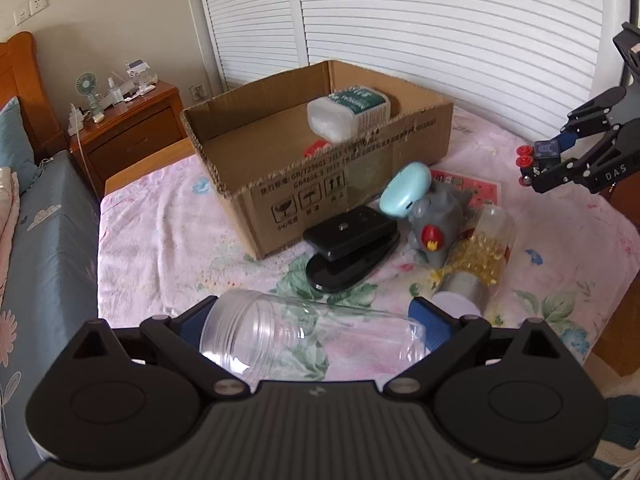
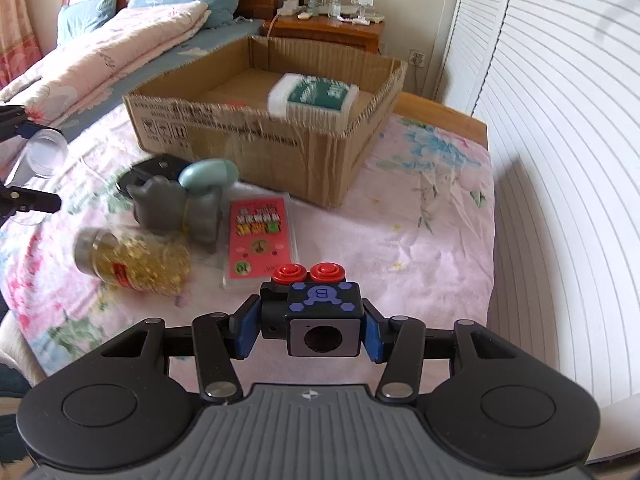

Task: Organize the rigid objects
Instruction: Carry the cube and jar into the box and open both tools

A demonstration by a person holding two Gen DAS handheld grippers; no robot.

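Observation:
My left gripper (image 1: 312, 320) is shut on a clear plastic jar (image 1: 304, 334), held crosswise above the floral sheet; the jar also shows in the right wrist view (image 2: 44, 152). My right gripper (image 2: 312, 320) is shut on a black cube toy with red buttons (image 2: 316, 312); it shows at the right in the left wrist view (image 1: 540, 156). The cardboard box (image 1: 352, 184) holds a white container with a green label (image 1: 348, 114). On the sheet lie a black clip case (image 1: 352, 248), a grey toy (image 1: 436, 228), a light blue oval (image 1: 404, 190), a bottle of yellow capsules (image 1: 476, 264) and a pink card pack (image 2: 260, 236).
The table under the sheet ends at a wooden edge (image 2: 460, 114) by the white louvred doors (image 2: 560, 160). A bed with pillows (image 2: 100, 48) lies to one side. A wooden nightstand (image 1: 128, 136) with a small fan stands behind the box.

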